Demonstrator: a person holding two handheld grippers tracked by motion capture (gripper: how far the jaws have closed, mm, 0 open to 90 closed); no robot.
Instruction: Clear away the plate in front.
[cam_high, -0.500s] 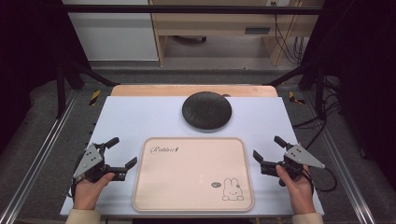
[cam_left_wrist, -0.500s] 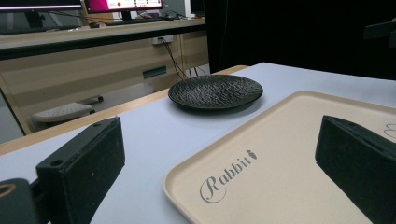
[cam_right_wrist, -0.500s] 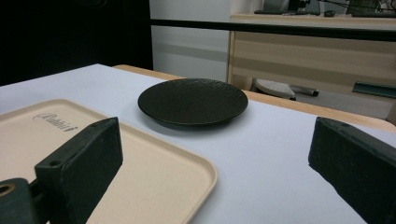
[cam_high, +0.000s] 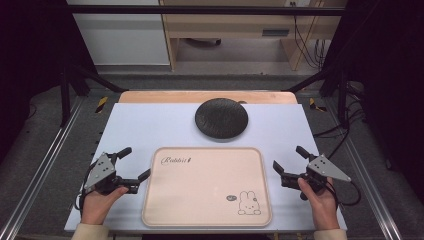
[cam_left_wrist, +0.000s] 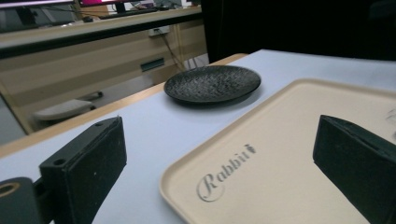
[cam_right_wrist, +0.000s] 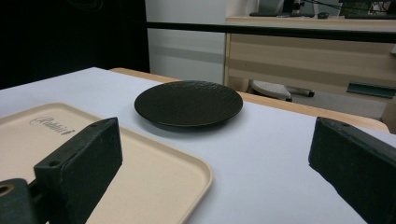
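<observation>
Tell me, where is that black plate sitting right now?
In the high view the black plate lies at the table's far middle, just beyond the beige tray, apart from both tongs.

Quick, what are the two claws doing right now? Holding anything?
Left gripper: open, holding nothing, beside the tray.
Right gripper: open, holding nothing.

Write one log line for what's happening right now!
left gripper: open, left of tray | right gripper: open, right of tray | black plate: behind tray, untouched | tray: empty
</observation>
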